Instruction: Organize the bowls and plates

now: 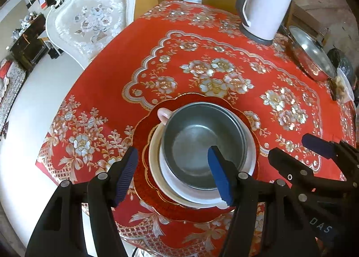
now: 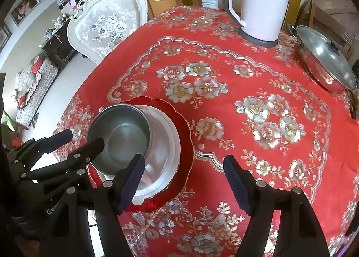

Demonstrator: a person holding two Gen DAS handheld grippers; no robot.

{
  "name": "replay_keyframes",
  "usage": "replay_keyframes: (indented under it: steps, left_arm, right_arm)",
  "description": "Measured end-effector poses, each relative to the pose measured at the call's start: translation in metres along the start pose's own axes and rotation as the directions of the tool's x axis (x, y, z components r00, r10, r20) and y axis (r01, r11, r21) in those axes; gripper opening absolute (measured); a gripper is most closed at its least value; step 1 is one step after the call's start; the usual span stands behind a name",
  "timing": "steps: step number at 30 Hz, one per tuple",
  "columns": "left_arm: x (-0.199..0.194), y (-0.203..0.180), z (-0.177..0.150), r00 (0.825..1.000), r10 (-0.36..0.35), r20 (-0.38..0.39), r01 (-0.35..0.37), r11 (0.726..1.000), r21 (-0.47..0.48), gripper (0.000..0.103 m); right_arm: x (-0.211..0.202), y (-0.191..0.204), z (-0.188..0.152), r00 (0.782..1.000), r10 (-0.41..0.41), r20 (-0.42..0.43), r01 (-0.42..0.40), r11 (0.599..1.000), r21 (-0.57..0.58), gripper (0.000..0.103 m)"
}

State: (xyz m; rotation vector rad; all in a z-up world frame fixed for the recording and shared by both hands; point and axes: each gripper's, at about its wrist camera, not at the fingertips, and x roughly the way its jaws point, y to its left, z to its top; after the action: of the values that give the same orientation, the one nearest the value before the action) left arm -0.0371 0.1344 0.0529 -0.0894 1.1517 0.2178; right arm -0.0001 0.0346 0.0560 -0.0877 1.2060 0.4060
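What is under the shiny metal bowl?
The metal bowl sits on white dishes, which rest on a red plate with a gold rim. A pink cup handle peeks out beside it. How many white dishes are stacked is hidden by the bowl.

My left wrist camera looks steeply down, close above stacked dishes (image 1: 202, 145) lying between my left gripper (image 1: 172, 167) fingers. My right wrist camera faces same way, offset right; stack (image 2: 134, 142) sits left of my right gripper (image 2: 184, 176). Both views share red tablecloth (image 1: 224, 55), kettle (image 2: 260, 3), lidded pot (image 2: 325, 59), white chair (image 1: 89, 17); each sees other gripper.
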Motion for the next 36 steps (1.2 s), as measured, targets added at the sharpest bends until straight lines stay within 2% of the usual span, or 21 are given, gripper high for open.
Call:
replay_keyframes:
  steps: [6,10,14,17,22,26,36]
  left_arm:
    - [-0.002,0.0,0.0,1.0,-0.017,0.017,0.017,1.0,0.015,0.064]
    - [-0.004,-0.002,0.001,0.999,0.001,0.033,-0.002,0.999,0.036,0.064]
    - [-0.006,-0.005,0.001,0.998,0.032,0.053,-0.035,0.998,0.06,0.072]
    - [-0.007,-0.004,0.001,0.998,0.013,0.063,-0.016,0.998,0.057,0.072]
    - [-0.01,-0.006,0.002,0.996,0.025,0.089,-0.032,0.997,0.074,0.072]
    - [-0.01,-0.005,0.002,0.996,0.005,0.087,-0.011,0.998,0.068,0.077]
    - [-0.007,-0.009,0.0,0.998,-0.015,0.061,0.009,0.995,0.097,0.077]
  right_arm:
    - [-0.002,-0.003,0.0,1.0,-0.004,-0.002,0.004,1.0,0.004,0.074]
    - [-0.001,-0.002,-0.001,1.0,-0.002,-0.002,0.002,1.0,0.001,0.074]
    - [0.001,-0.003,-0.002,1.0,-0.002,-0.007,0.002,1.0,0.002,0.075]
    - [0.001,-0.004,-0.002,1.0,-0.002,-0.007,0.002,1.0,0.003,0.075]
    - [0.003,-0.005,-0.001,1.0,-0.002,-0.008,0.002,1.0,0.004,0.075]
    - [0.003,-0.007,-0.002,1.0,-0.004,-0.014,0.004,1.0,0.005,0.075]
    - [0.005,-0.011,-0.004,1.0,-0.01,-0.024,0.01,1.0,0.012,0.075]
